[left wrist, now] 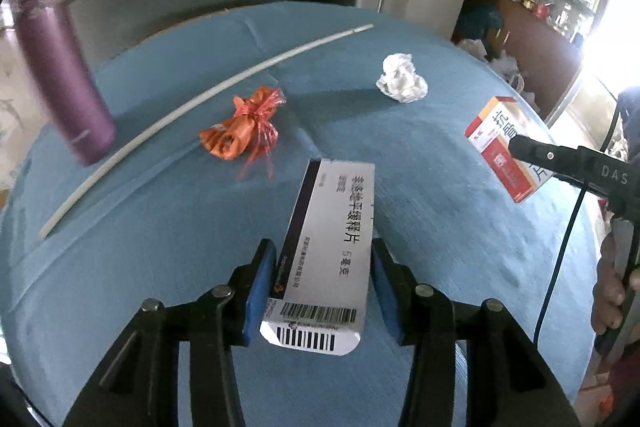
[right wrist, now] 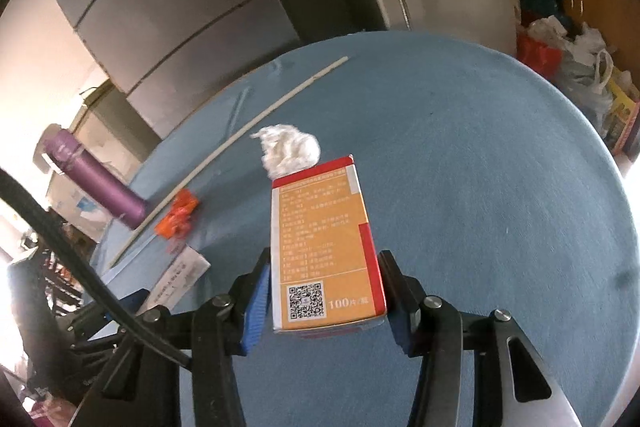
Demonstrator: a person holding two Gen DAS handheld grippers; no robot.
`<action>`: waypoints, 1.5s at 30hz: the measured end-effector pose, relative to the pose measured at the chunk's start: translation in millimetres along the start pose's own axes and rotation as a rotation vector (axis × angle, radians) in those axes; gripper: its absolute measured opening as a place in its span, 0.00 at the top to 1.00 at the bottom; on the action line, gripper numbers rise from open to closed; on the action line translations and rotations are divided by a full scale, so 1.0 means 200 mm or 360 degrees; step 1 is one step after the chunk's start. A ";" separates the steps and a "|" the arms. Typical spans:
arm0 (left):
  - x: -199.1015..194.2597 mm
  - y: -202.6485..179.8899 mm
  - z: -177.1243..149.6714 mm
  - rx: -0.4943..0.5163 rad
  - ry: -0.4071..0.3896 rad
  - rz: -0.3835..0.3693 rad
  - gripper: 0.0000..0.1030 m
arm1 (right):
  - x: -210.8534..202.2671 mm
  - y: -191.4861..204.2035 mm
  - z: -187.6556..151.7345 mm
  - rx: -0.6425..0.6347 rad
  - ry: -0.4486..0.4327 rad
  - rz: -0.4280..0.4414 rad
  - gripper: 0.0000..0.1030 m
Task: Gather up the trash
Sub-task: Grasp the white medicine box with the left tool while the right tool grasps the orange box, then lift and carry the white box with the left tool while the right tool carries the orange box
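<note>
Holding: left gripper (left wrist: pixel 324 287) fingers clamp white box (left wrist: pixel 328 247); right gripper (right wrist: pixel 322 299) fingers clamp orange box (right wrist: pixel 320 247), both above blue counter (left wrist: pixel 420 155).

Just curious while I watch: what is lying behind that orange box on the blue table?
From the right wrist view, a crumpled white tissue lies just behind the orange box held in the right gripper. The box covers the tissue's near edge and the blue table under it.
</note>
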State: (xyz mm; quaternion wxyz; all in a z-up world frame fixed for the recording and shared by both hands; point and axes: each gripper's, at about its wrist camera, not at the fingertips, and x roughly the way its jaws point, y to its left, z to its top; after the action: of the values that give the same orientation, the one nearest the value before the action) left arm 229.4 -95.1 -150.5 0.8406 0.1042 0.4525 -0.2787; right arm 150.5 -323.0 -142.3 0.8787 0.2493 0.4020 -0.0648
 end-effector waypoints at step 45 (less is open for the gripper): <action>-0.20 -0.10 -0.46 -0.0145 0.0046 0.0132 0.50 | -0.23 0.11 -0.37 -0.0021 0.0095 0.0212 0.48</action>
State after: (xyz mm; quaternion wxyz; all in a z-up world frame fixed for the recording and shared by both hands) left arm 136.4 -57.4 -168.5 0.8487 0.0886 0.4721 -0.2213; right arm 77.0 -270.7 -141.6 0.8703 0.2714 0.4110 0.0038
